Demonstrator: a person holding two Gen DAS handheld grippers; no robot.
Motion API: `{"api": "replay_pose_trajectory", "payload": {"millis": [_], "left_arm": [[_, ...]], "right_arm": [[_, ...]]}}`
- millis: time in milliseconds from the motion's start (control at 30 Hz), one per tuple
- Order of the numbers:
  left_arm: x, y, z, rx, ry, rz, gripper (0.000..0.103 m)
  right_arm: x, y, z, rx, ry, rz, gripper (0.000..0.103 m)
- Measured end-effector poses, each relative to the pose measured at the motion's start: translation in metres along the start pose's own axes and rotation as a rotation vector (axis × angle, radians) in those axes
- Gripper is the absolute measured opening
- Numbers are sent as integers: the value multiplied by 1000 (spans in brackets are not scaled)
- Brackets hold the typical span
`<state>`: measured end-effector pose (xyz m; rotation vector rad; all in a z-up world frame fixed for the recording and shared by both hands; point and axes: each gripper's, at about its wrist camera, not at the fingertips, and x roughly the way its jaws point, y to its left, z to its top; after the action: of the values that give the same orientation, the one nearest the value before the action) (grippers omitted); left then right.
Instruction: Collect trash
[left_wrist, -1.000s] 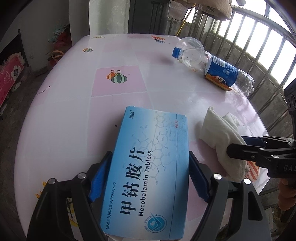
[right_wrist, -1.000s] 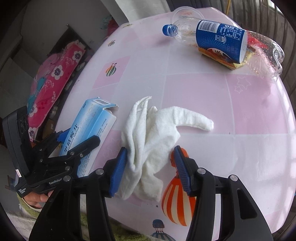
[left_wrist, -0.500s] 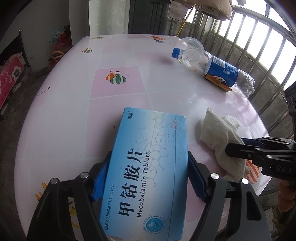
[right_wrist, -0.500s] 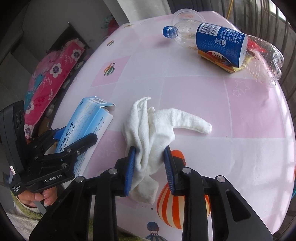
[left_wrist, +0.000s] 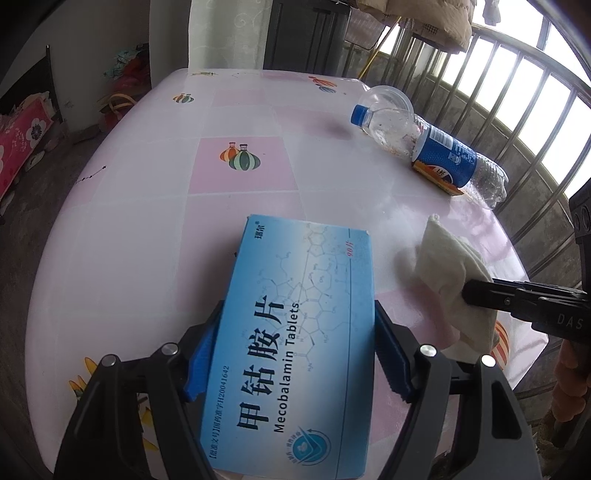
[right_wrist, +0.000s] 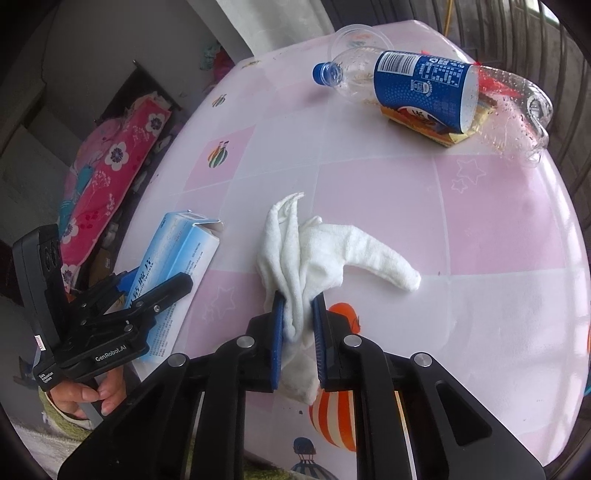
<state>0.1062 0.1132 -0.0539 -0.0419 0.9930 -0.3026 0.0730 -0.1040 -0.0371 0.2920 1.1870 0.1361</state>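
Between the fingers of the right gripper (right_wrist: 298, 325) sits a crumpled white cloth (right_wrist: 317, 254), its near bunched end squeezed by the blue pads (right_wrist: 277, 332) while the rest trails forward onto the pink-and-white surface (right_wrist: 498, 229). Those fingers have just been closing, and they now pinch the cloth from both sides.

To the left of that gripper, the left gripper (left_wrist: 291, 354) holds a blue medicine box (left_wrist: 295, 339). Its fingers stand wide because the box is wide, and both pads press against the long sides. The box's far end reaches out past the fingertips, and from the right wrist view its end flap looks open.

Well beyond both sets of fingertips, toward the far right edge of the surface, an empty plastic bottle (right_wrist: 424, 88) with a blue label lies on its side over a flat orange wrapper (right_wrist: 436, 127). A clear plastic cup (left_wrist: 386, 99) lies just behind the bottle's neck.

The step in hand looks like the pick-up: both pieces of trash are gripped, and neither is clearly off the surface yet. Next, both grippers should lift straight up and carry their loads to a bin, which is not in view. The cloth is limp and caught only at one end, so it will dangle and could slip; the bottle, wrapper and cup remain for later.
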Motion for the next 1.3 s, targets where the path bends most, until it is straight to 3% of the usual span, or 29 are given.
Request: {"api": "replay_pose_trajectory", "payload": {"millis": [633, 1300], "left_arm": [[-25, 6, 6, -66, -80, 1, 72], [-37, 1, 6, -65, -108, -9, 72]], "right_arm": [[-31, -9, 6, 51, -88, 40, 13], [-39, -16, 7, 71, -99, 71, 13]]}}
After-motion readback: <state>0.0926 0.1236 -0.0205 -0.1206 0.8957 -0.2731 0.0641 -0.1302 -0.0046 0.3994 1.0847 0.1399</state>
